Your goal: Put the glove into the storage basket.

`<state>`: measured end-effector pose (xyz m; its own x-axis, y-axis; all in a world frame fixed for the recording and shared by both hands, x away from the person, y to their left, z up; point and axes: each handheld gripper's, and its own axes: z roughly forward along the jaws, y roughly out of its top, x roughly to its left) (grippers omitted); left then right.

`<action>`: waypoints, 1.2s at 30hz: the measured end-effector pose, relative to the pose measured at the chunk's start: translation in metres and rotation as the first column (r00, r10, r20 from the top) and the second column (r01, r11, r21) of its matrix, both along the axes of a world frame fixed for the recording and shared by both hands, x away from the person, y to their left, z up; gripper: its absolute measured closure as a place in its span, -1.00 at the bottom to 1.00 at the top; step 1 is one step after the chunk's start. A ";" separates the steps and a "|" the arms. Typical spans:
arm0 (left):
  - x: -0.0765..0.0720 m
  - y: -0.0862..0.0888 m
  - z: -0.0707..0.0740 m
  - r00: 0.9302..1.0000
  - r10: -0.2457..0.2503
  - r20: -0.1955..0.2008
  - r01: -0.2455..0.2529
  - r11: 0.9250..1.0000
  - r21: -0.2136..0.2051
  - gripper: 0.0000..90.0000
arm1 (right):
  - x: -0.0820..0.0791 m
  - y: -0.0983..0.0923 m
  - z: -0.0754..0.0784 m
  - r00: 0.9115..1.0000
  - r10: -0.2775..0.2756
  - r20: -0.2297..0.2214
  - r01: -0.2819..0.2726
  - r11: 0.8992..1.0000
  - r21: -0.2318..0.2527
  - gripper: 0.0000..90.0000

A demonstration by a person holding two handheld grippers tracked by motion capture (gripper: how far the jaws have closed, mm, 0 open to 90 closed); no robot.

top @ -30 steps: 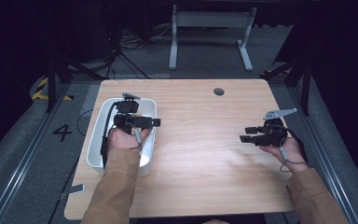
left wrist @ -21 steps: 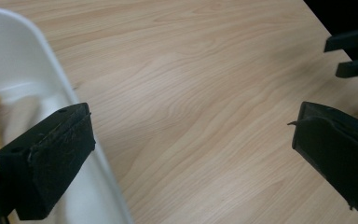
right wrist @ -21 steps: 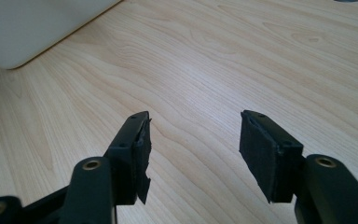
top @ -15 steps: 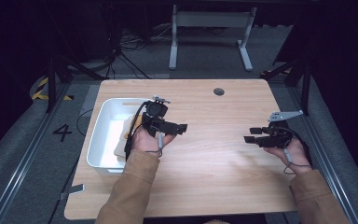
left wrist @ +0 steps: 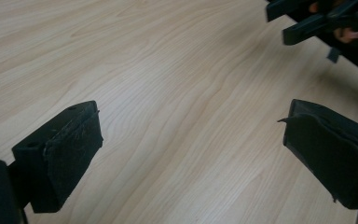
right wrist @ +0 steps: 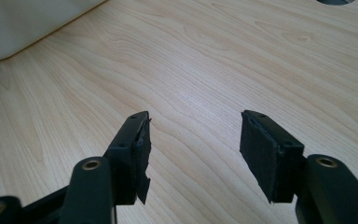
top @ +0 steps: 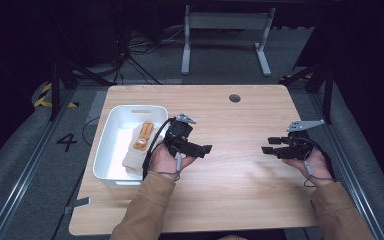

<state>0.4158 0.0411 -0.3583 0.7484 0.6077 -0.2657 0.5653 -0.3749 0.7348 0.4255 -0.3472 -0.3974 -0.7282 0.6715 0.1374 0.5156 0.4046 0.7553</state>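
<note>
Moved right, out of the white bin (top: 111, 150) and off the folded cloth (top: 139, 148): left gripper (top: 206, 149) empty, jaws just narrowing slightly; right gripper (top: 266, 145) spread, idle; drop-off looks finished

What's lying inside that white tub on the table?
The white tub holds a folded beige cloth with an orange-and-cream item on top. The person's left hand hides the cloth's right edge.

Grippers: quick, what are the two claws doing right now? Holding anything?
Left gripper: open, holding nothing; its jaws have just been closing a little.
Right gripper: open, holding nothing.
</note>
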 end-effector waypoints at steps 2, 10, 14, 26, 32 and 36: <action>0.000 -0.001 -0.001 1.000 -0.022 -0.003 0.022 1.000 0.000 -0.89 | 0.000 0.001 -0.001 1.000 0.005 0.000 -0.005 1.000 0.004 -0.04; -0.013 -0.024 -0.010 0.992 -0.106 0.074 0.107 0.994 -0.023 -0.79 | 0.000 0.003 -0.004 1.000 0.018 -0.001 -0.018 1.000 -0.002 -0.05; -0.014 -0.030 -0.018 0.988 -0.145 0.061 0.147 0.989 -0.025 -0.80 | 0.001 0.002 -0.004 1.000 0.019 0.003 -0.019 1.000 -0.003 -0.05; -0.011 -0.036 -0.041 0.970 -0.243 0.006 0.243 0.970 0.010 -0.81 | 0.004 0.002 -0.013 1.000 0.025 -0.009 -0.025 1.000 -0.011 -0.07; -0.024 -0.041 -0.061 0.964 -0.263 0.033 0.262 0.965 0.021 -0.80 | 0.006 0.002 -0.021 0.999 0.029 -0.020 -0.030 0.999 -0.019 -0.07; -0.024 -0.043 -0.075 0.971 -0.237 0.033 0.236 0.971 0.036 -0.77 | 0.007 0.004 -0.025 0.999 0.030 -0.029 -0.031 0.999 -0.028 -0.07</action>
